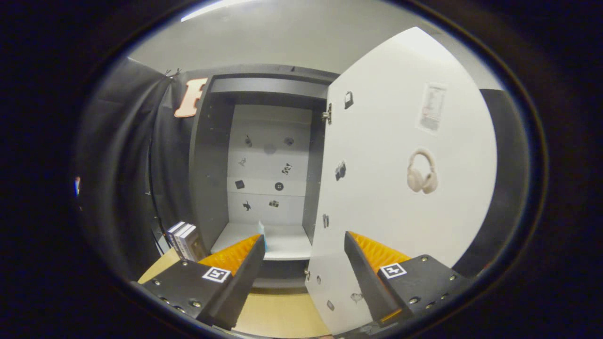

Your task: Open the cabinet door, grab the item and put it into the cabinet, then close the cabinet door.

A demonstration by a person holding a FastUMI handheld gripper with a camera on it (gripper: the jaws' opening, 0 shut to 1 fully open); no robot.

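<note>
Gripper (pixel 304 254) agape before open cabinet (pixel 264 155)

A pale grey ceiling (pixel 292 42) is seen across the top of the frame, with a bright light strip (pixel 212 8) at the upper left. Black cloth (pixel 136 155) is hung along the left side. A light wooden worktop (pixel 278 313) is seen at the bottom centre.
</note>
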